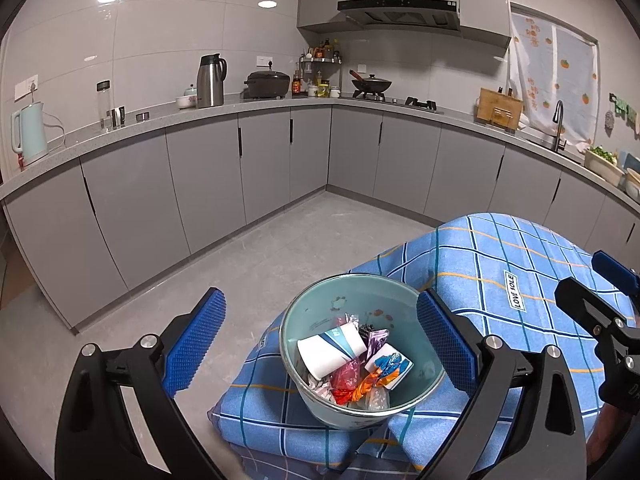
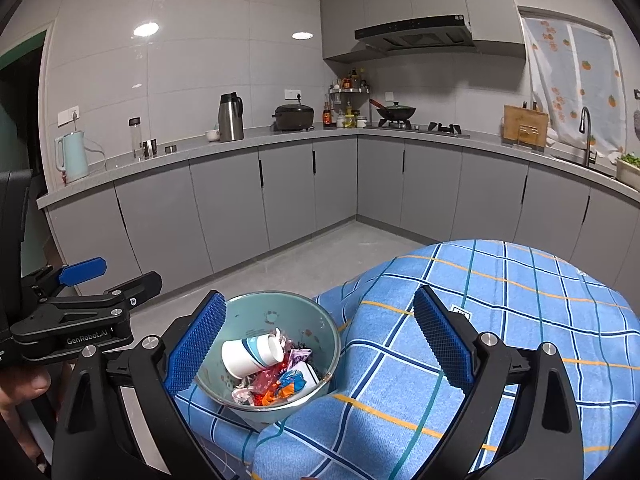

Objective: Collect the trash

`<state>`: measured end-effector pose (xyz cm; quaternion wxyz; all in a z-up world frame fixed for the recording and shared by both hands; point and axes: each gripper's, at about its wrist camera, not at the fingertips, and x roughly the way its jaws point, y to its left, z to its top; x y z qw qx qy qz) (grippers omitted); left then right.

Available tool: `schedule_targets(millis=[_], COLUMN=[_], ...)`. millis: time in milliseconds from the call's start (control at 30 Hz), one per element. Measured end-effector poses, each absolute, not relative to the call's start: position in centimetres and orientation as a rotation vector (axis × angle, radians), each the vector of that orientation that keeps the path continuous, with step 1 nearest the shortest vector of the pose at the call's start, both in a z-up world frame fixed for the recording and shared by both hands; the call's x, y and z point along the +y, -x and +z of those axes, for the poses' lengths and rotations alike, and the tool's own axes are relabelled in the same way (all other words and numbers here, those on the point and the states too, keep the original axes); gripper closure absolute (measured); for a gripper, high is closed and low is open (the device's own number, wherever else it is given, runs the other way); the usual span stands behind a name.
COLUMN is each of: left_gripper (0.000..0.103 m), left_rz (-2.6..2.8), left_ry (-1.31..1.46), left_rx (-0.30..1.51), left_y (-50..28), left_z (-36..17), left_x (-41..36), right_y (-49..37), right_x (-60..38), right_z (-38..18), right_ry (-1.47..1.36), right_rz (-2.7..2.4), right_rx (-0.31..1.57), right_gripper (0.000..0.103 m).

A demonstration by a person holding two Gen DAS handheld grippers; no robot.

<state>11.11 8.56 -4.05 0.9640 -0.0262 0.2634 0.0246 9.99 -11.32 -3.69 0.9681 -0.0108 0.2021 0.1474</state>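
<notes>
A pale green bowl [image 1: 400, 296] sits on the near left corner of a table with a blue checked cloth [image 1: 500, 280]. It holds a white paper cup [image 1: 330, 352] lying on its side and several crumpled wrappers [image 1: 360, 388]. The bowl also shows in the right wrist view [image 2: 248, 312], with the cup [image 2: 252, 354] and wrappers [image 2: 276, 388] in it. My left gripper [image 1: 320, 340] is open and empty, its fingers held above and either side of the bowl. My right gripper [image 2: 320, 344] is open and empty above the bowl's right rim.
Grey kitchen cabinets and worktop [image 1: 240, 108] run along the far walls, with a kettle [image 1: 30, 132], a steel flask [image 1: 210, 80], a hob with a wok [image 1: 370, 84] and a sink tap [image 1: 558, 124]. Grey floor [image 1: 260, 260] lies left of the table.
</notes>
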Motion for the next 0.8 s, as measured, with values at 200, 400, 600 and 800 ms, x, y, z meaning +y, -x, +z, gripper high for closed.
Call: schedule_targets(millis=[200,400,600,800], left_gripper=[0.007,0.005,0.005,0.005], left_rz=[0.054,0.069,0.074,0.081], left_ry=[0.051,0.057,0.054,0.045], left_rx=[0.539,0.549,0.556,0.555], left_y=[-11.22,-11.39,-11.47,-11.49], left_z=[-4.22,-4.44,-4.55,-4.53], left_x=[8.51,8.83,8.86,8.74], right_y=[-10.00,-9.96,-9.87,-9.77], right_x=[-11.33,-11.36,-11.35,-11.48], right_z=[-3.71,-3.76,-3.75,-3.79], right_ry=[0.022,0.023,0.023,0.024], right_rz=[0.297,0.297,0.297,0.295], right_rx=[0.407,0.408,0.405,0.401], right_gripper=[0.010,0.010,0.010,0.010])
